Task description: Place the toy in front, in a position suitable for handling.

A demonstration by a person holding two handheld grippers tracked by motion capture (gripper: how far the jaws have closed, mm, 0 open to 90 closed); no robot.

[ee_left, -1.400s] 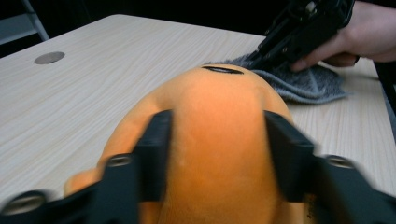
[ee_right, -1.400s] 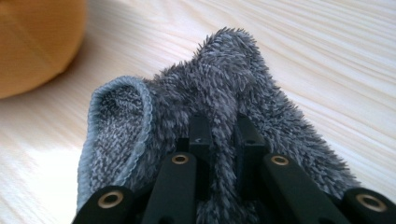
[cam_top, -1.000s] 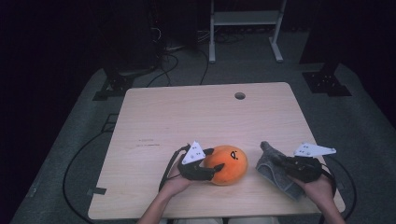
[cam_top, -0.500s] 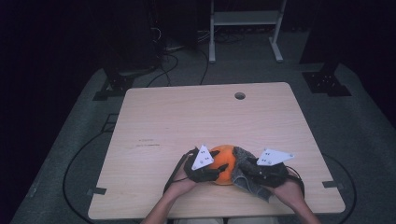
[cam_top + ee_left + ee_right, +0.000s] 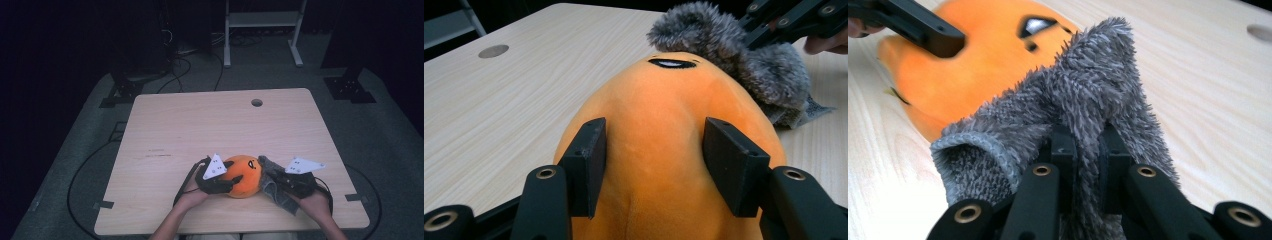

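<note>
Left gripper (image 5: 654,155): jaws set on either flank of the orange plush toy (image 5: 664,145), pads pressed into the soft fabric so the sides dent slightly; the jaws have just eased a touch wider but the toy stays clamped between them. Right gripper (image 5: 1087,150): jaws pinched nearly together on a fold of the grey fuzzy cloth (image 5: 1073,115), having just closed onto it. In the high view the left gripper (image 5: 227,181) holds the toy (image 5: 246,175) from its left side, and the right gripper (image 5: 281,181) brings the cloth (image 5: 272,185) against the toy's right side; cloth and toy appear to touch, though the contact line is small and dim there. Toy sits on the wooden table (image 5: 200,130) near the front edge, slightly right of centre, black eye mark facing up. A round hole (image 5: 257,102) lies at the table's far side, well apart from the work.
</note>
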